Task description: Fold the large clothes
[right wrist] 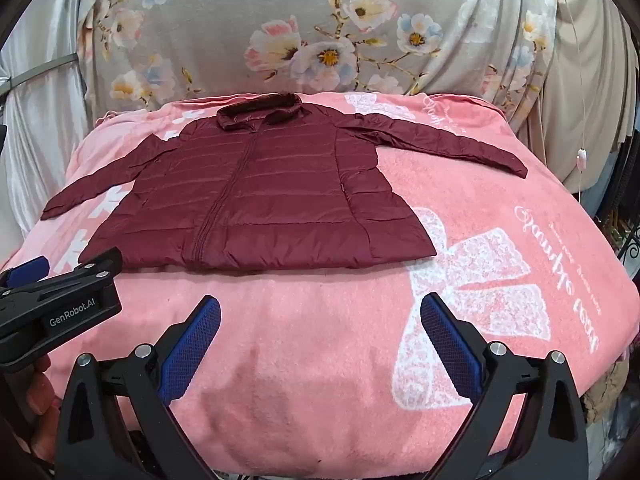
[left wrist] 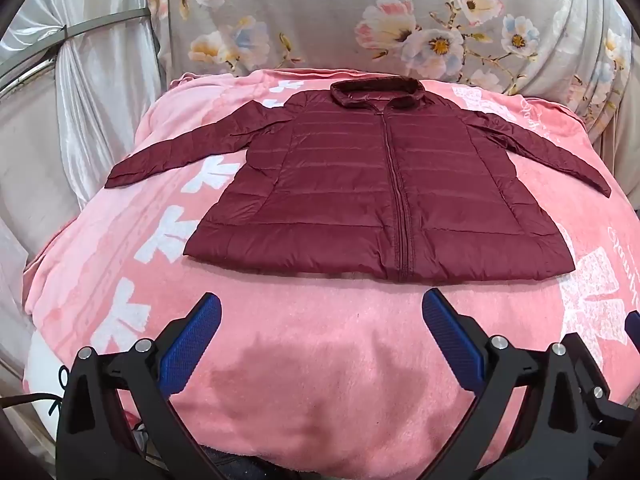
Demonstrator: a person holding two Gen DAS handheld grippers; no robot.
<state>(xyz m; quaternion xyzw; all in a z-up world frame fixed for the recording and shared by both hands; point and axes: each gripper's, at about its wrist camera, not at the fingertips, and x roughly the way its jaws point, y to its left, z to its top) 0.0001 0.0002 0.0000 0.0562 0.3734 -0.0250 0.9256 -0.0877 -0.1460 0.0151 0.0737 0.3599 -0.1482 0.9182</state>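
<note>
Holding both grippers low over the pink blanket [left wrist: 320,360], we see the left gripper [left wrist: 320,312] and right gripper [right wrist: 320,312] spread wide, grasping nothing. Beyond them the maroon jacket [left wrist: 380,184] lies flat, zipped, front up, sleeves spread to either side, collar toward the floral cloth [left wrist: 320,20] behind.

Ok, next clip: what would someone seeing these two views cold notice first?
The dark red puffer jacket stands out, spread flat and zipped on the pink blanket, both sleeves stretched out to the sides and collar toward the floral fabric behind. Next come the blue-padded grippers: the left gripper and right gripper both hang open over bare blanket, short of the jacket's hem, holding nothing.
</note>
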